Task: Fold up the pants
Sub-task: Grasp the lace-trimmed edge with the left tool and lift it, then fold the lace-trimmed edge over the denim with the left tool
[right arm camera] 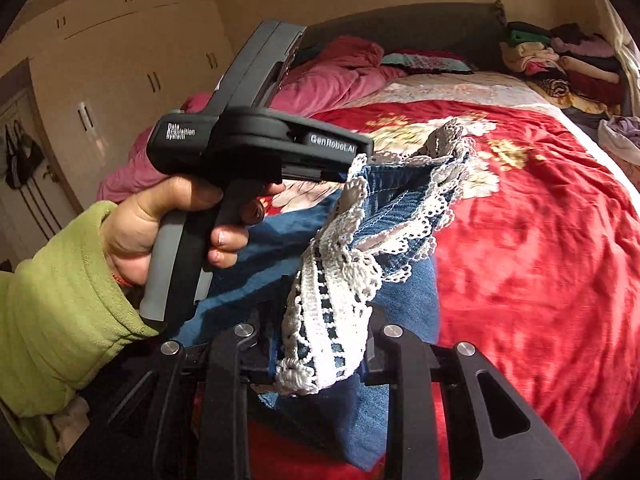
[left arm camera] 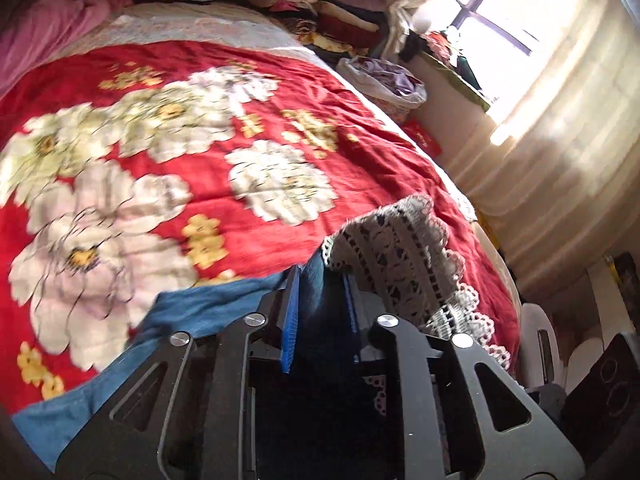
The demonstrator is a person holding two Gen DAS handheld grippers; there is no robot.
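The pants are blue denim with white lace hems. Both hems are lifted above the red flowered bedspread. My left gripper is shut on the denim beside a lace hem. In the right wrist view the left gripper is a black pistol-grip tool in a hand with a green sleeve, and it pinches the far hem. My right gripper is shut on the near lace hem. The rest of the denim trails down onto the bed.
A pink duvet and pillows lie at the head of the bed. A stack of folded clothes stands at the far corner. A bag of laundry sits beside the bed under a curtained window. Wardrobes line the left wall.
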